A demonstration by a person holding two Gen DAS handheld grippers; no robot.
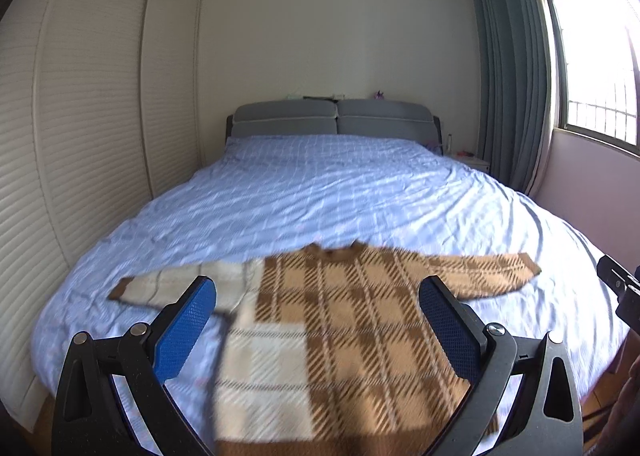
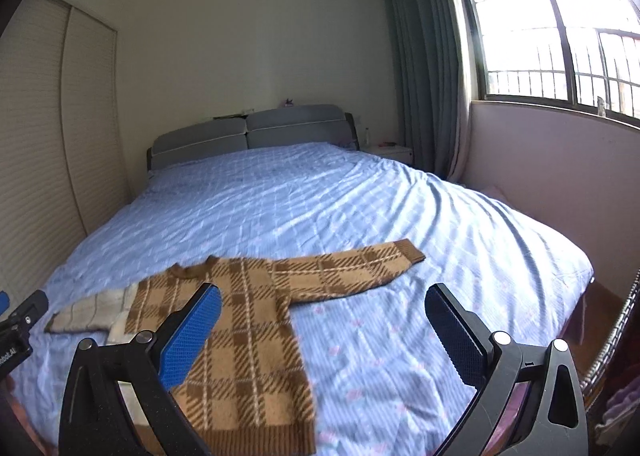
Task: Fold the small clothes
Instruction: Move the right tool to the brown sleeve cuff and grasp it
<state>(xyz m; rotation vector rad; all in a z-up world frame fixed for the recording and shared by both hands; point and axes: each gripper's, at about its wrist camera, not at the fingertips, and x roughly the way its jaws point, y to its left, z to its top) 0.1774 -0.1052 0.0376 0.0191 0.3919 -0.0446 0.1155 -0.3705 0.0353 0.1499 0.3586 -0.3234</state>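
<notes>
Both the left claw (image 1: 318,310) and right claw (image 2: 323,318) hover spread; the brown-and-cream plaid knitted sweater (image 1: 340,320) may bunch on the wrinkled blue bedsheet (image 1: 320,195) if pinched unevenly.

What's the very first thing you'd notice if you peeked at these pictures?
The brown-and-tan checked sweater catches the eye first, spread flat with both sleeves out at the near end of the big bed; one side panel and sleeve are cream instead of brown. The left gripper and right gripper hang open above it, blue pads wide apart. A bright window glows on the right wall, beside green curtains.
</notes>
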